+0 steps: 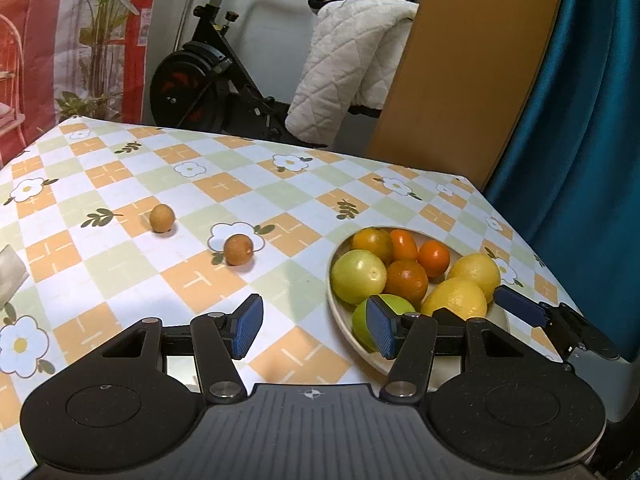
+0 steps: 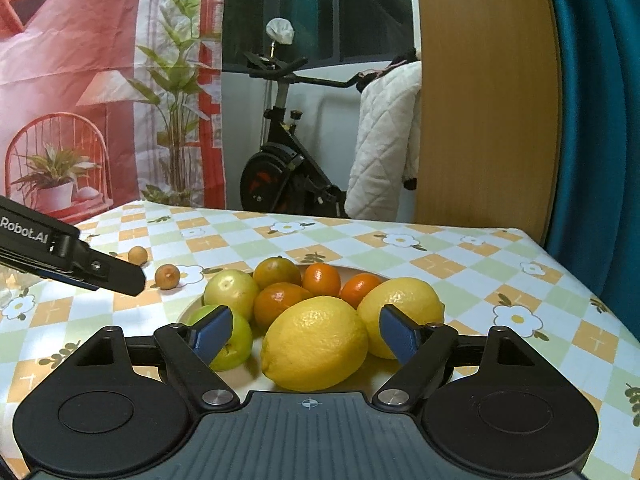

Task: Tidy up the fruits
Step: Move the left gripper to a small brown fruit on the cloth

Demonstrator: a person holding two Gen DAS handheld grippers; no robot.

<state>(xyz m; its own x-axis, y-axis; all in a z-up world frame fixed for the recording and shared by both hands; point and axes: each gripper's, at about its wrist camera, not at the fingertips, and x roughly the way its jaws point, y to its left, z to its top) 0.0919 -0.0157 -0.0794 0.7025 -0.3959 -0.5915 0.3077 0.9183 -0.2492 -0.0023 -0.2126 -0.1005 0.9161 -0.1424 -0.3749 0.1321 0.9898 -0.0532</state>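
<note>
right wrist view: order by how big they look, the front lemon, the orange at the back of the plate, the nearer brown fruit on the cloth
1. front lemon, though it lies nearest the camera
2. orange
3. brown fruit

Readable text: "Robot.AI", in white letters; the start of the word is cut off by the picture's left edge
Where it stands: on the black side of the left gripper (image 2: 72, 258), seen in the right wrist view at far left, above the checked tablecloth (image 2: 460, 264)
Sign: a small crosshair mark on the grey body of each gripper, near the bottom middle of both views
Other text: none legible
</note>
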